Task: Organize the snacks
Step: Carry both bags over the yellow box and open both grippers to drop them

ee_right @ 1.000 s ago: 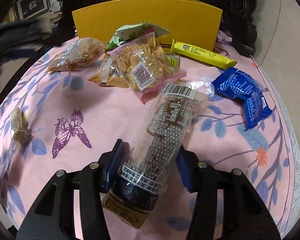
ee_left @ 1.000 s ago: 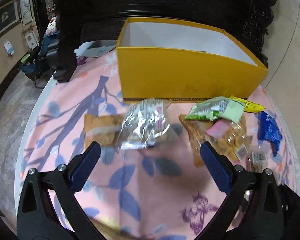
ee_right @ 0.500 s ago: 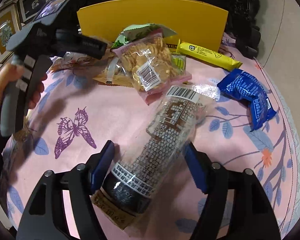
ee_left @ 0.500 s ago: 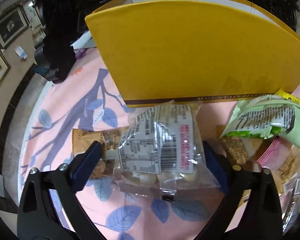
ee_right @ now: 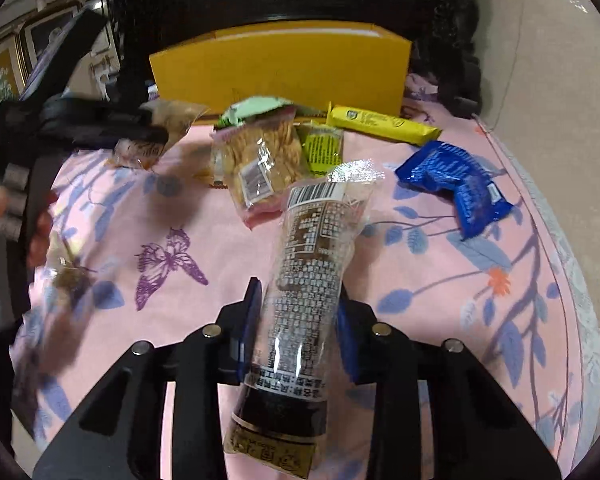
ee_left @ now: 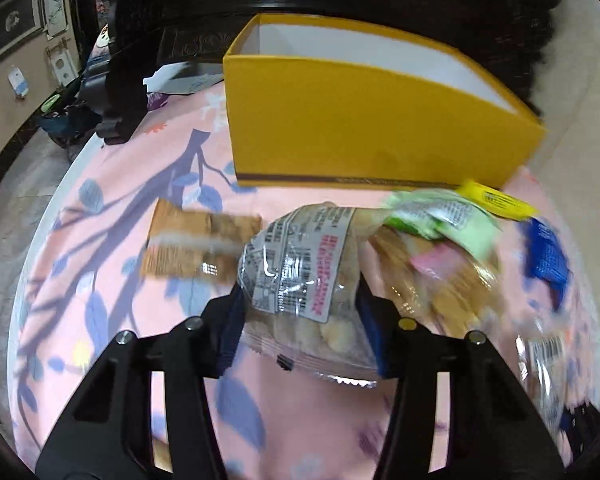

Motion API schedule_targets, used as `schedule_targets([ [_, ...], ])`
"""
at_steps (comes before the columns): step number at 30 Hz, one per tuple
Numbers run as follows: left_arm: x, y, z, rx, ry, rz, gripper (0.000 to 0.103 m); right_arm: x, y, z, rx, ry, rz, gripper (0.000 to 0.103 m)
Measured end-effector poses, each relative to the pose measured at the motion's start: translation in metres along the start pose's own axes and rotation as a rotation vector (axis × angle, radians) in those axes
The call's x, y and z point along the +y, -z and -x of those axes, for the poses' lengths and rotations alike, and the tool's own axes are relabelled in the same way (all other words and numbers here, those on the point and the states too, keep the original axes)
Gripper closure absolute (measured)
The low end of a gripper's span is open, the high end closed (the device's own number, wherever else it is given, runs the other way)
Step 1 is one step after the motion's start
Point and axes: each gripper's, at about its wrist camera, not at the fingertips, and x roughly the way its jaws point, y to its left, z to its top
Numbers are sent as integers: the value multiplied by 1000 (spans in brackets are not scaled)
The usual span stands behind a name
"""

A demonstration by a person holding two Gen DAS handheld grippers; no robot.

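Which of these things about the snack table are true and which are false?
1. The left gripper has a clear snack bag between its closing jaws. True.
2. The yellow box has a lid on. False: its top is open.
3. The right gripper holds the blue packet. False: it is closing on a long clear tube pack; the blue packet lies on the cloth.
4. A purple butterfly is printed on the pink tablecloth. True.

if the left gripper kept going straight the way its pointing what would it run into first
Probably the yellow box. The left gripper, jaws closing on the clear snack bag, aims past it at the tablecloth in front of the box's near wall. Depth is unclear, so it may meet the cloth first.
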Motion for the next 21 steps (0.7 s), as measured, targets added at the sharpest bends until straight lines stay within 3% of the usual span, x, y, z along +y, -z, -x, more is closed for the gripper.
schedule_targets([
  [9,-19,49,69,-59,88,-4,52,-7,-11,33,-64,-35,-30,68],
  [15,-30,24,79,-90,65,-31,52,-6,-51,36,-86,-73,1,68],
  [21,-32,-29,75,-110,30,-23,52,-4,-126,24,-120,-114,13,68],
])
